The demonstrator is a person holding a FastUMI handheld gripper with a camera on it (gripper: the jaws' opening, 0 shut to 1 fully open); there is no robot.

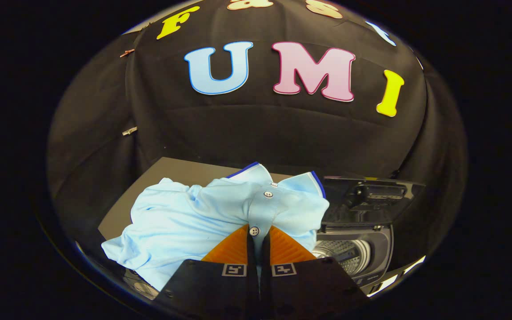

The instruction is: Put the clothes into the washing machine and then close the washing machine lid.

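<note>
I have the gripper (258, 238) clenched on the light blue polo shirt (202, 213), both fingers pinching the button placket just below the collar, with one button sitting right at the fingertips. The shirt hangs bunched ahead of the fingers and drapes to the left over the dark table (167, 171). Holding it at the placket gathers the fabric so it lifts as one bundle. The washing machine (358, 242) stands just right of the shirt, lid (371, 195) raised at the far side, steel drum (345, 255) exposed. I judge the shirt is not yet in the drum; the lid remains open to receive it.
</note>
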